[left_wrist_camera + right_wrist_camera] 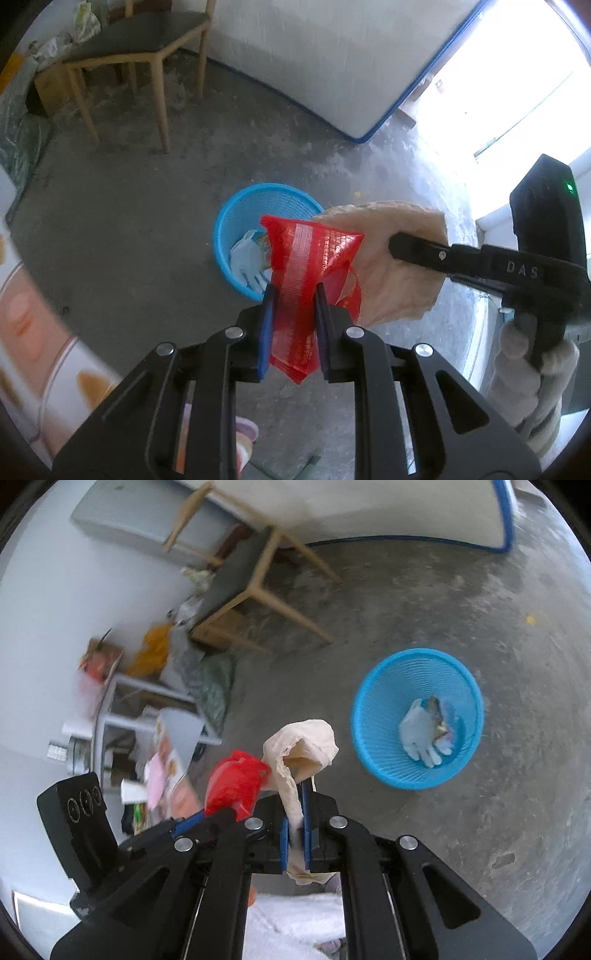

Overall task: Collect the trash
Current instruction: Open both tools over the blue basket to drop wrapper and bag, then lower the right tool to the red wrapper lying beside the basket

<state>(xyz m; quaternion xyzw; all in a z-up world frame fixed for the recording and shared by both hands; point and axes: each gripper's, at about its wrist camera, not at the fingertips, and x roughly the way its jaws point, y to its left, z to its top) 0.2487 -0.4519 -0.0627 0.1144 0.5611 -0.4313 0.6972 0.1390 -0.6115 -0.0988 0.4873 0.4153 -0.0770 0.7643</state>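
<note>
left gripper [293, 295]: pads are pinching the red wrapper [314, 258] mid-length; it's sticking up past the tips, prob. so it falls free once let go.
right gripper [295, 805]: jaws are clamping tight on the beige paper wad [301, 746]; most of it is flopping loose above the tips.
both loads: riding side by side, touching or nearly, short of the bin — looks like one carry for both.
blue bin [369, 709]: sitting on bare concrete floor [480, 830], beyond both grippers. Wrapper is overlapping its near rim in left view; paper wad is still off to the side.
in bin: pale glove [423, 738] + a printed scrap are lying at the bottom, so some trash is already collected.
past bin: wooden chair [140, 55], then white mattress w/ blue edging [332, 55] leaning behind.
next, my guess: getting both over the rim, then letting go.
</note>
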